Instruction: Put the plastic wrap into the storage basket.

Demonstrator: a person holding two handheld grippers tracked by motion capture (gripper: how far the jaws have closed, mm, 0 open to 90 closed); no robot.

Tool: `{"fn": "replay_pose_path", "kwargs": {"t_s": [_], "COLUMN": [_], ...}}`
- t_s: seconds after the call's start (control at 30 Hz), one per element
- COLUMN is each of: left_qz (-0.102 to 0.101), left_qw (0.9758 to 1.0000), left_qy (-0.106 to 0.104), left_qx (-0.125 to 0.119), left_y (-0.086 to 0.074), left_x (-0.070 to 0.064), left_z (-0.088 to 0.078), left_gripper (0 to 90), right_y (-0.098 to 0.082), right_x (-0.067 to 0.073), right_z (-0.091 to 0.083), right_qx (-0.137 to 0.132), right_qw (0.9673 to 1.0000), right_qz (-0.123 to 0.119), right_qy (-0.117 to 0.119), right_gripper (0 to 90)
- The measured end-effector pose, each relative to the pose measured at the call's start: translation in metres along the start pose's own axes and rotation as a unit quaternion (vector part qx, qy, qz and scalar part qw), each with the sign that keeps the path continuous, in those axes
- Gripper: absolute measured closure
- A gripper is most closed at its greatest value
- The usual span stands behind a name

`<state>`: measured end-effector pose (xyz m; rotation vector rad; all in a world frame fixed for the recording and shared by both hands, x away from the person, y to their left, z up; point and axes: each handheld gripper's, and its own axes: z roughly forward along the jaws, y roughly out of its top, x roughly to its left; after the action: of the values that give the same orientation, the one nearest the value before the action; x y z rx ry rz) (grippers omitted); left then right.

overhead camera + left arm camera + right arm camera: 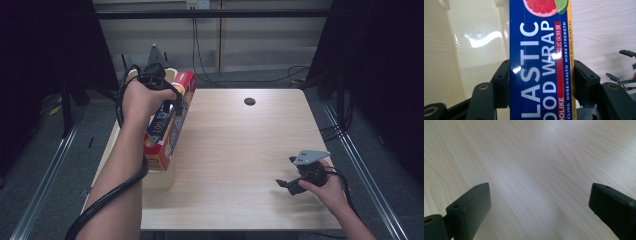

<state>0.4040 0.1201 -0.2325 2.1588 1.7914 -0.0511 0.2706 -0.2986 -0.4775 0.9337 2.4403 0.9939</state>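
Observation:
A long blue, red and orange box of plastic food wrap hangs over the left edge of the wooden table, above a cream bin. My left gripper is shut on the box near its far end. In the left gripper view both black pads press the sides of the food wrap box, with the cream bin behind it. My right gripper rests low at the table's front right, jaws wide apart. Between the right gripper jaws lies bare wood.
A dark round hole marks the far middle of the table. Black cables trail on the floor behind it, and metal rails run along both sides. The other gripper's tips show at the right edge of the left gripper view.

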Motion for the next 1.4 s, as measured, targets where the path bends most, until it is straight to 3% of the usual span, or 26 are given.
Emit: {"fn": "replay_pose_path", "kwargs": {"t_s": [0.17, 0.47, 1.0, 1.4], "left_qz": [0.000, -0.005, 0.003, -0.013], "left_qw": [1.0000, 0.9999, 0.9998, 0.9996], "left_qy": [0.004, -0.013, -0.002, 0.009], "left_qx": [0.000, 0.000, -0.017, -0.022], "left_y": [-0.002, -0.005, 0.000, -0.009], "left_x": [0.005, 0.010, -0.003, 0.014], "left_z": [-0.005, -0.011, -0.031, -0.044], "left_gripper": [41.5, 41.6, 41.6, 41.6], "right_y": [0.000, 0.001, 0.001, 0.004], "right_x": [0.000, 0.000, 0.000, 0.000], "right_z": [0.001, 0.002, 0.002, 0.003], "right_qx": [0.001, 0.004, 0.002, 0.000], "right_qw": [1.0000, 1.0000, 1.0000, 0.9999], "right_qz": [-0.004, -0.005, -0.008, -0.011], "right_qy": [0.002, -0.001, -0.002, -0.002], "right_gripper": [3.9, 3.9, 3.9, 3.9]}}
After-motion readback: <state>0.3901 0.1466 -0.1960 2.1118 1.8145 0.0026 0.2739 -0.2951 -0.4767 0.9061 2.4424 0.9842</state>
